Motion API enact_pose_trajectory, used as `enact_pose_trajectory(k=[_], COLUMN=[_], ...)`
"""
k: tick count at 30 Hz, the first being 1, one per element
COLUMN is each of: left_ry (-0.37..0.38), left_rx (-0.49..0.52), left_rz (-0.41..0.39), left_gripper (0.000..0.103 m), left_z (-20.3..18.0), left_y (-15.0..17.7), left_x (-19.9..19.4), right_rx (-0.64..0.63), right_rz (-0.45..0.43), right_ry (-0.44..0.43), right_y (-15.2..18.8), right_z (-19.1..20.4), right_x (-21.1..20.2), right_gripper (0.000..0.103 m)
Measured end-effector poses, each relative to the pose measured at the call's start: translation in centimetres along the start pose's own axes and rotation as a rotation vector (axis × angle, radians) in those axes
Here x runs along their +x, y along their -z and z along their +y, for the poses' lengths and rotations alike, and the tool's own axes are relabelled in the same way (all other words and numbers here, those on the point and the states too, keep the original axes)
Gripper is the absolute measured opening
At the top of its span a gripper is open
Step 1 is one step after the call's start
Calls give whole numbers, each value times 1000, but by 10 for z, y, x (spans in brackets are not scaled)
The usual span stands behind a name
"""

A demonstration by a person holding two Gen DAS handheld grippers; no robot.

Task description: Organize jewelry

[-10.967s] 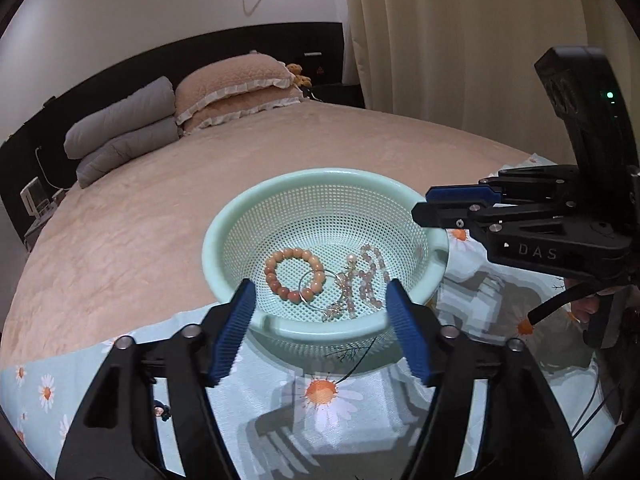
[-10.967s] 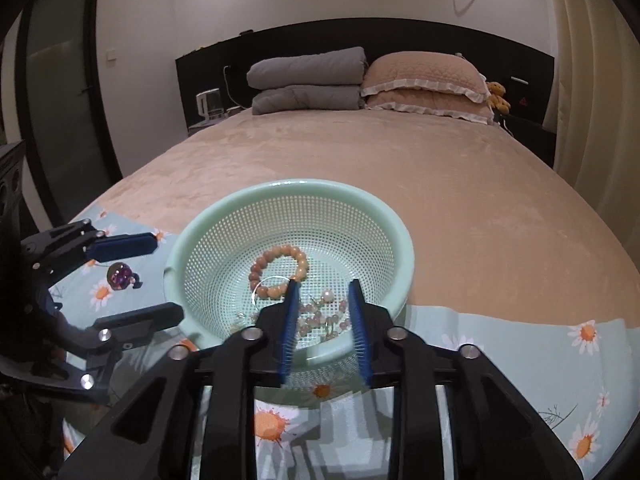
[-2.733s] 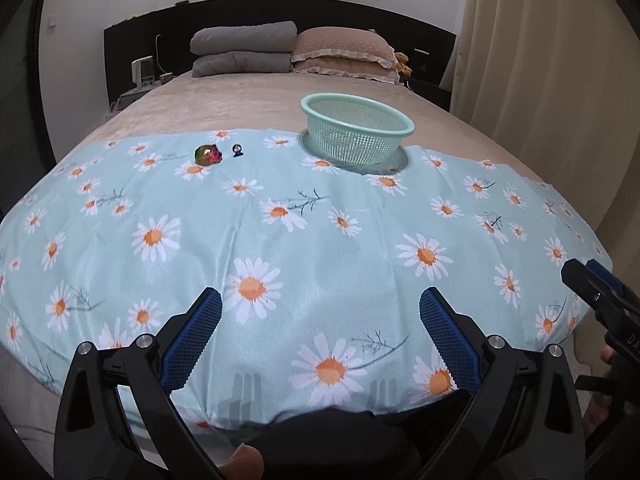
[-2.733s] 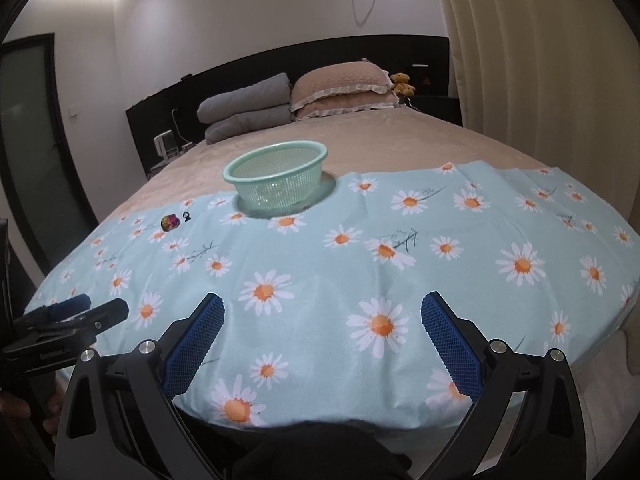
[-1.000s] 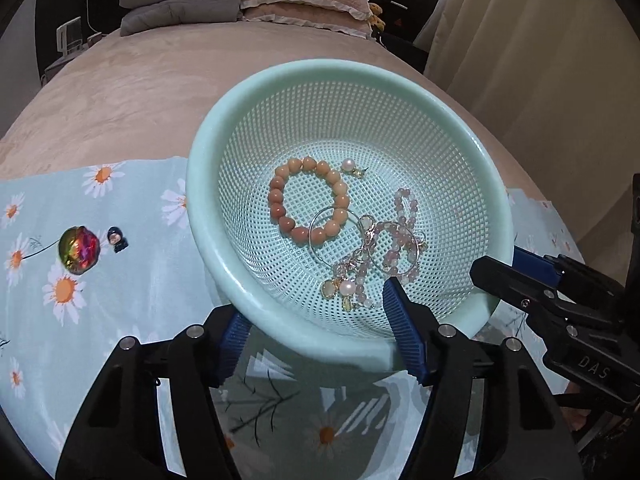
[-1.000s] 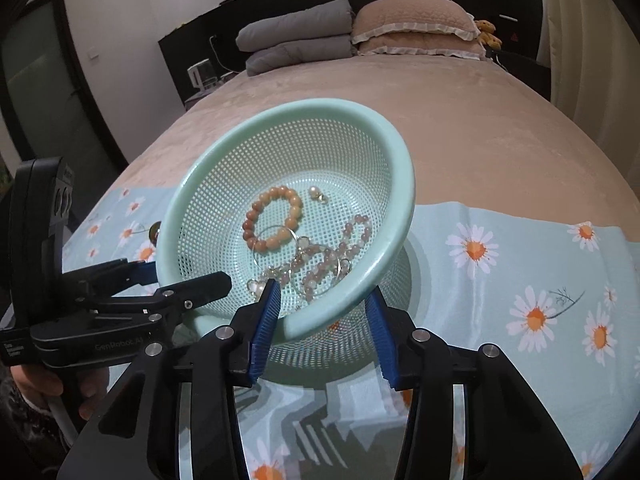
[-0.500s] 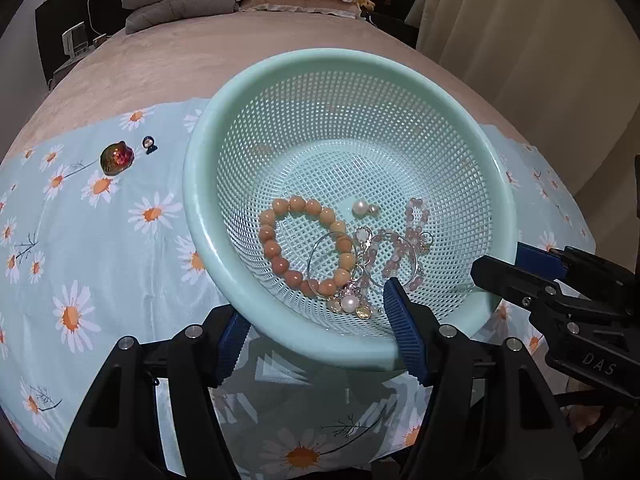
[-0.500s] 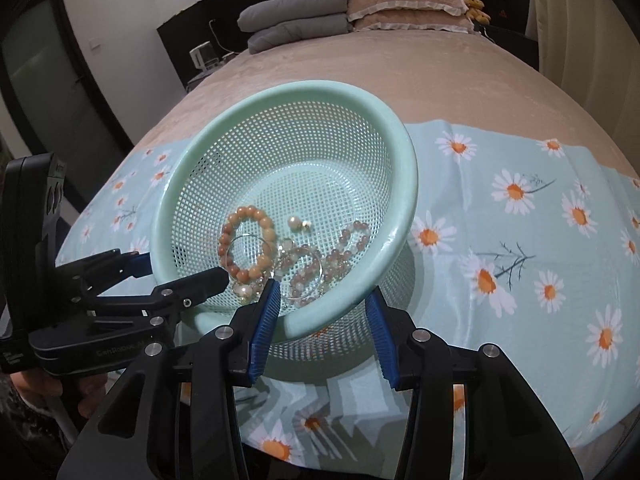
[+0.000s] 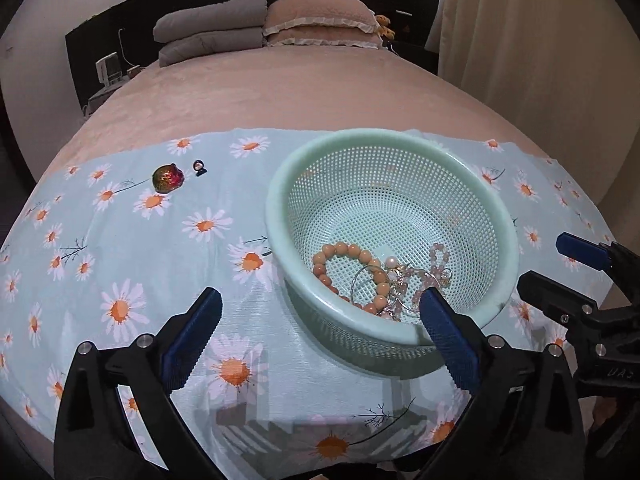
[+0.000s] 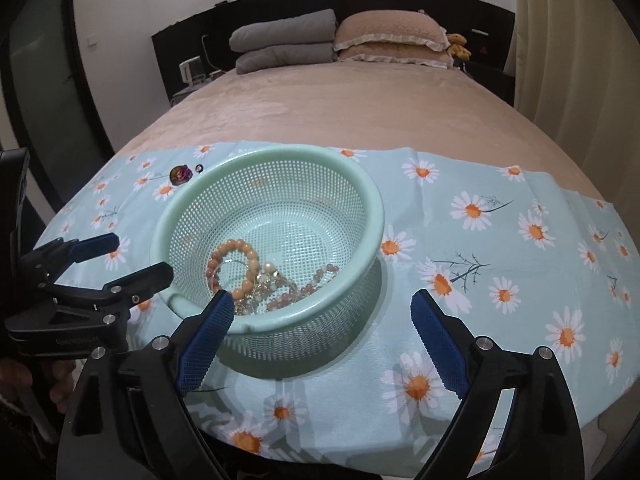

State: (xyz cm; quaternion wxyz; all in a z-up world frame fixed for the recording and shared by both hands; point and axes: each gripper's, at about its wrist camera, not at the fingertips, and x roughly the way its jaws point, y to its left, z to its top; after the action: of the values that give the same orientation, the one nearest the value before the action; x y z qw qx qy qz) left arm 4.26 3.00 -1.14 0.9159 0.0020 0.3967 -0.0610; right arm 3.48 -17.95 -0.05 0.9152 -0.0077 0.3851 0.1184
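**Now both grippers part around the mint basket**

Plainly set on the daisy-print cloth (image 9: 120, 240) that covers the foot of the bed (image 9: 280, 92), the mint-green mesh basket (image 9: 400, 136) stands upright with the jewelry gathered at its near side. An orange bead bracelet (image 9: 344, 250) lies there touching a tangle of pale pink beads (image 9: 438, 254), a thin ring and a pearl (image 9: 391, 261).

The left gripper (image 9: 320, 336) is opening, its blue fingers (image 9: 192, 336) wide apart. The right-hand pad overlaps the basket's near rim in the left wrist view; whether it touches cannot be told, and the other pad hangs over bare cloth.

The right gripper (image 10: 320, 340) is opening too. Its fingers (image 10: 438, 344) are spread wide, one pad in front of the basket's near rim and the other over the cloth to the side, so only part of the basket sits between them.

Farther back on the cloth, well apart from the basket, a round iridescent brooch (image 9: 168, 178) lies just beside a small dark ring (image 9: 199, 167). Grey and tan pillows (image 9: 260, 24) are stacked at the headboard.
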Motion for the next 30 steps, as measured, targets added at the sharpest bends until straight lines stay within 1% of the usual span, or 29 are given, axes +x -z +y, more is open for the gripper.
enact_pose_trajectory(k=[2,5,7,9,11,13,15,17,19,20,22,25,30], left_ry=[12,-9,-14,-18,-51,-65,-72,-74,-74,-89,-108,-96,-105], left_rx=[-2,8,17,23,26,14,0,-14,-25,-26,-17,1,1], left_rz=[-57,-131,-150,-149,-117,-95,-101,-107,-90,-83,-101,-135,-134], left_gripper=[97,97,97,97,97,97,97,97,97,97,97,97,97], left_z=[-2,-9,-13,-15,-16,-16,-14,-12,-11,-12,-14,-18,-21], left_y=[10,27,38,48,54,59,63,69,73,76,80,85,90], left_x=[-12,-27,-33,-34,-31,-29,-32,-34,-32,-31,-35,-41,-44], right_rx=[-13,-56,-77,-83,-87,-92,-91,-83,-69,-56,-30,5,46], right_rz=[-71,-177,-234,-269,-247,-231,-245,-252,-229,-213,-191,-215,-222], right_ry=[41,60,76,95,91,100,119,117,114,117,117,103,78], right_y=[9,27,40,53,64,71,76,81,85,87,91,94,97], right_z=[2,8,14,18,22,24,24,22,21,19,14,8,0], right_x=[-12,-32,-43,-48,-48,-48,-52,-55,-51,-49,-46,-51,-52], right_gripper=[86,88,90,91,94,94,94,95,95,95,95,95,95])
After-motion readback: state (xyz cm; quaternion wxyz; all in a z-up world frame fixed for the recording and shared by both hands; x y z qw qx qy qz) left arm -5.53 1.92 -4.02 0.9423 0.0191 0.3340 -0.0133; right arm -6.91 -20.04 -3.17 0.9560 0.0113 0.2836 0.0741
